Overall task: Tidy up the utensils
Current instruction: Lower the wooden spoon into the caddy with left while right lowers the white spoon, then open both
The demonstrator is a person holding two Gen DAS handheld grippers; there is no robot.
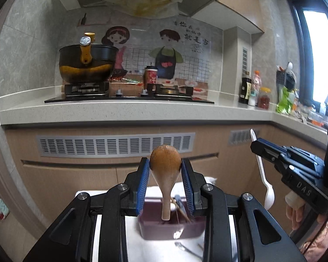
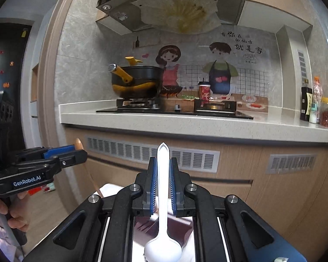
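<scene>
My left gripper [image 1: 165, 166] is shut on a wooden spoon [image 1: 165, 174], bowl up, handle hanging down into a dark purple utensil box [image 1: 170, 229] that holds chopsticks. My right gripper [image 2: 163, 181] is shut on a white plastic spoon [image 2: 163, 207], handle tip up, bowl hanging down over the purple box [image 2: 179, 231]. In the left wrist view the right gripper [image 1: 254, 146] stands to the right with the white spoon [image 1: 265, 181] hanging from it. In the right wrist view the left gripper [image 2: 81, 150] is at left.
The box stands on a white cloth-covered surface [image 1: 133, 244] with a metal utensil [image 1: 185, 250] lying in front. Behind is a kitchen counter [image 1: 131, 111] with a gas stove, a black-and-yellow pot [image 1: 87, 63], a red cup [image 1: 150, 76] and bottles [image 1: 247, 90] at right.
</scene>
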